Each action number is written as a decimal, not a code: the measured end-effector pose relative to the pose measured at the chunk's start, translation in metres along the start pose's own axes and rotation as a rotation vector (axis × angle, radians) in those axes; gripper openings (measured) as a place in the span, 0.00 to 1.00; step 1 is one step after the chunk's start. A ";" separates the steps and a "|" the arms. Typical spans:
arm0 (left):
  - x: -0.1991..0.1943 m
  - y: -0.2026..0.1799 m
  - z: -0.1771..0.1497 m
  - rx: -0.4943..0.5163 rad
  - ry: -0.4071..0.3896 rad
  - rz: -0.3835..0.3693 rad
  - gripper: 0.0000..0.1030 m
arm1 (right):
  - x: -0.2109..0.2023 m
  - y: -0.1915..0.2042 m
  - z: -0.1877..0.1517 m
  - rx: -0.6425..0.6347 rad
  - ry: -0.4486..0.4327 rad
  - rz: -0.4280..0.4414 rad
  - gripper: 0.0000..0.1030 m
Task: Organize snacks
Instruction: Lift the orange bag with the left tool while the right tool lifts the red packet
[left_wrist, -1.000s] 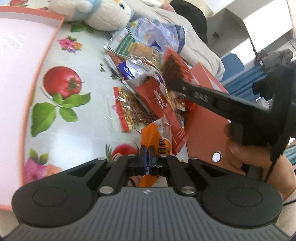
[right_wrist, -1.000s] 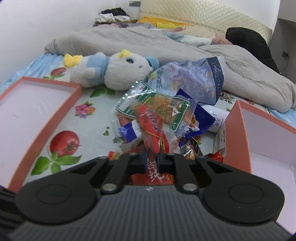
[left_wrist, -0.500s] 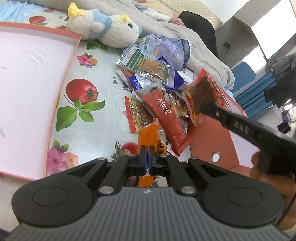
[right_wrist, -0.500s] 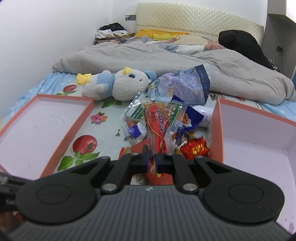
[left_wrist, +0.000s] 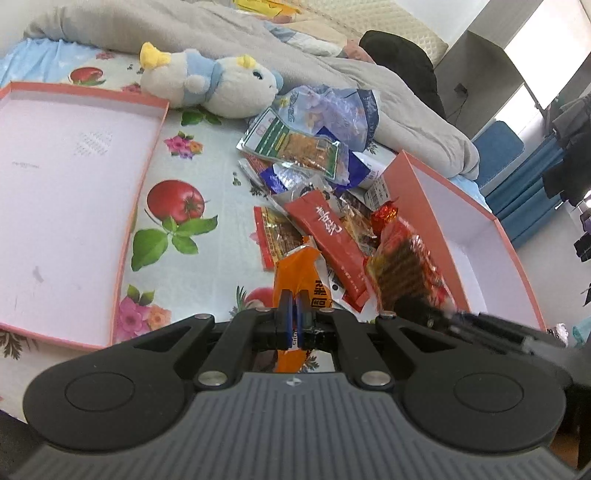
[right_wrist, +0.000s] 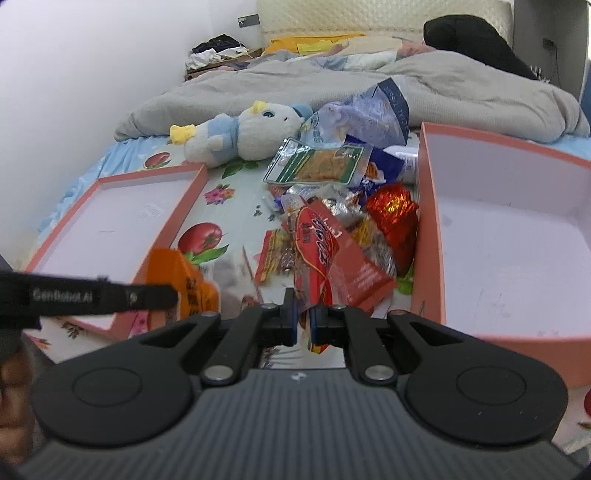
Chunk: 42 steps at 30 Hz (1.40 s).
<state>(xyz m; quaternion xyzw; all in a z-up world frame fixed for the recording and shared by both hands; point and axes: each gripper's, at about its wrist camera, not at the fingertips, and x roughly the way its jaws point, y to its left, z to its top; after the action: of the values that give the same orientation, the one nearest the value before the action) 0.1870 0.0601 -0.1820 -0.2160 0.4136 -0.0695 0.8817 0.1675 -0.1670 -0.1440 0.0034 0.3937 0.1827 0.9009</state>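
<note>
My left gripper (left_wrist: 294, 306) is shut on an orange snack packet (left_wrist: 301, 273) and holds it above the flowered cloth; it also shows in the right wrist view (right_wrist: 181, 280). My right gripper (right_wrist: 303, 314) is shut on a red snack packet (right_wrist: 317, 247), lifted near the right box's front corner; that packet shows in the left wrist view (left_wrist: 406, 266). A pile of snack packets (left_wrist: 314, 166) lies between two pink boxes, with a long red packet (left_wrist: 328, 236) in front.
A shallow pink box (left_wrist: 55, 206) lies at the left, a deeper pink box (right_wrist: 509, 236) at the right. A white and blue plush toy (left_wrist: 210, 85) lies behind the pile. A grey blanket (right_wrist: 369, 81) covers the bed behind. A red foil candy (right_wrist: 391, 203) sits beside the right box.
Both grippers have risen and drawn back from the pile, each keeping its packet. The right gripper's red packet has moved toward the right box's near corner.
</note>
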 end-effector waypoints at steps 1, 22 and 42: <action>-0.001 -0.002 0.001 0.002 -0.003 0.001 0.02 | -0.002 0.000 0.000 0.002 -0.002 0.003 0.09; -0.043 -0.091 0.063 0.110 -0.136 0.004 0.02 | -0.072 -0.037 0.053 0.059 -0.192 0.002 0.09; -0.031 -0.234 0.111 0.279 -0.164 -0.091 0.02 | -0.122 -0.131 0.105 0.115 -0.303 -0.097 0.09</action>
<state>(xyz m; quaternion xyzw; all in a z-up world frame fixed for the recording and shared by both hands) 0.2642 -0.1049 0.0051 -0.1147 0.3166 -0.1482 0.9299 0.2088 -0.3152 -0.0048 0.0635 0.2629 0.1136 0.9560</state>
